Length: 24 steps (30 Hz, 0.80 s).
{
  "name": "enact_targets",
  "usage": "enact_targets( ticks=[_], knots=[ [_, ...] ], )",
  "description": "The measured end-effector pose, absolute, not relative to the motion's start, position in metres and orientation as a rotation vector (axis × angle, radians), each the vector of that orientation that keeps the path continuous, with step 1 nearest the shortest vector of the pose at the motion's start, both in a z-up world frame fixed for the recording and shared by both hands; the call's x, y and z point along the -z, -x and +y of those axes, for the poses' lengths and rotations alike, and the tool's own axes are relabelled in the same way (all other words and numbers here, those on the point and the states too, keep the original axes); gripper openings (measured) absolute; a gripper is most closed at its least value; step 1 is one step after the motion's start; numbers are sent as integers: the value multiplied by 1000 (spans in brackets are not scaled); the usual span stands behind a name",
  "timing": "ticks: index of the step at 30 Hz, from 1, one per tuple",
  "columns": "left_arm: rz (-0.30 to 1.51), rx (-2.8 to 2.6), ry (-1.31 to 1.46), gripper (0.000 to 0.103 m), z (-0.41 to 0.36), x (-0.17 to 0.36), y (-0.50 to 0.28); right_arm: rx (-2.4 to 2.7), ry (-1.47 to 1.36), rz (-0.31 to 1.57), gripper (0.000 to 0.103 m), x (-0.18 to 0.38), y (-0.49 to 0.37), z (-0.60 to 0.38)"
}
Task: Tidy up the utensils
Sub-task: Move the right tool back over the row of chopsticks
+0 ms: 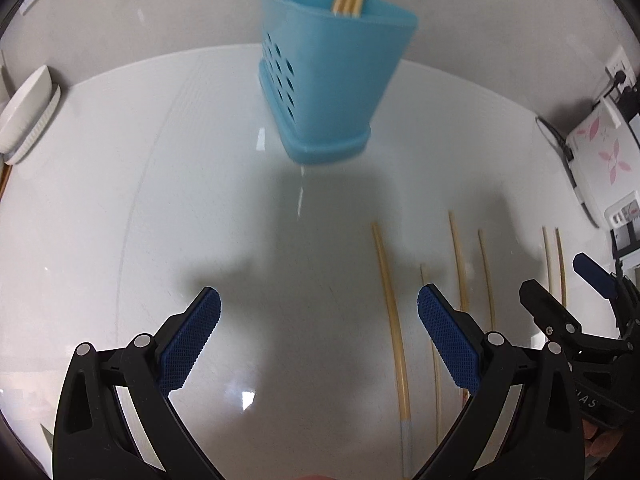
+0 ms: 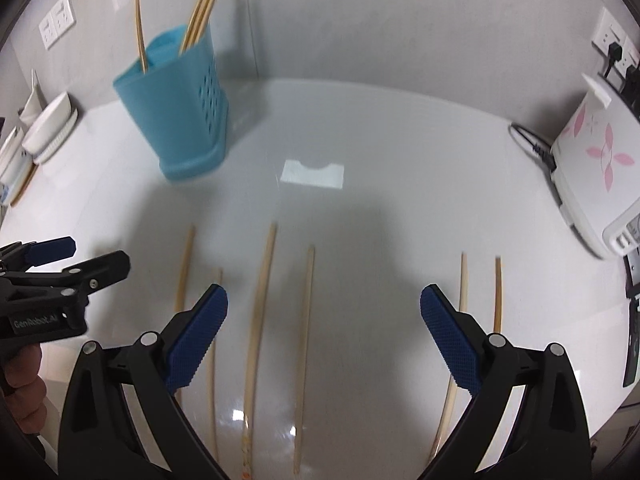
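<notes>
A blue perforated utensil holder (image 1: 328,80) (image 2: 176,108) stands at the back of the white counter with several bamboo chopsticks upright in it. Several loose chopsticks (image 1: 394,320) (image 2: 260,312) lie side by side on the counter in front. My left gripper (image 1: 319,312) hangs open over bare counter, left of the nearest chopstick, nothing between its fingers. My right gripper (image 2: 324,308) is open wide above the chopsticks, with two of them lying below the gap and others under each finger. Each gripper shows at the edge of the other's view.
A white dish brush (image 1: 24,116) (image 2: 50,128) lies at the counter's left edge. A white appliance with pink flower print (image 2: 592,168) (image 1: 600,156) and its cable sit at the right. Wall sockets (image 2: 58,20) are behind. A person's hand (image 2: 20,392) holds the left gripper.
</notes>
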<state>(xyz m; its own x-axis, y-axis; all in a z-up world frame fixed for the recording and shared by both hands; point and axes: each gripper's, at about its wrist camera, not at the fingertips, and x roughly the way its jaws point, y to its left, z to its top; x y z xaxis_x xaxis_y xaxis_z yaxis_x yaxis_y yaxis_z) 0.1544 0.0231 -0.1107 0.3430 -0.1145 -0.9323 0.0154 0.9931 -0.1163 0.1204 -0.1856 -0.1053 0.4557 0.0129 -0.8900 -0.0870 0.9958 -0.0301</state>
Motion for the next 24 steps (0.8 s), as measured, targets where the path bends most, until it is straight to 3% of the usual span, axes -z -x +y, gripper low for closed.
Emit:
enact_targets(
  ticks=[8, 24],
  knots=[
    [1304, 79, 68, 97, 6, 143, -135, -38, 84, 1200, 91, 134, -103, -192],
    [1387, 60, 14, 97, -13, 157, -109, -47, 82, 1364, 64, 158, -94, -194]
  ],
)
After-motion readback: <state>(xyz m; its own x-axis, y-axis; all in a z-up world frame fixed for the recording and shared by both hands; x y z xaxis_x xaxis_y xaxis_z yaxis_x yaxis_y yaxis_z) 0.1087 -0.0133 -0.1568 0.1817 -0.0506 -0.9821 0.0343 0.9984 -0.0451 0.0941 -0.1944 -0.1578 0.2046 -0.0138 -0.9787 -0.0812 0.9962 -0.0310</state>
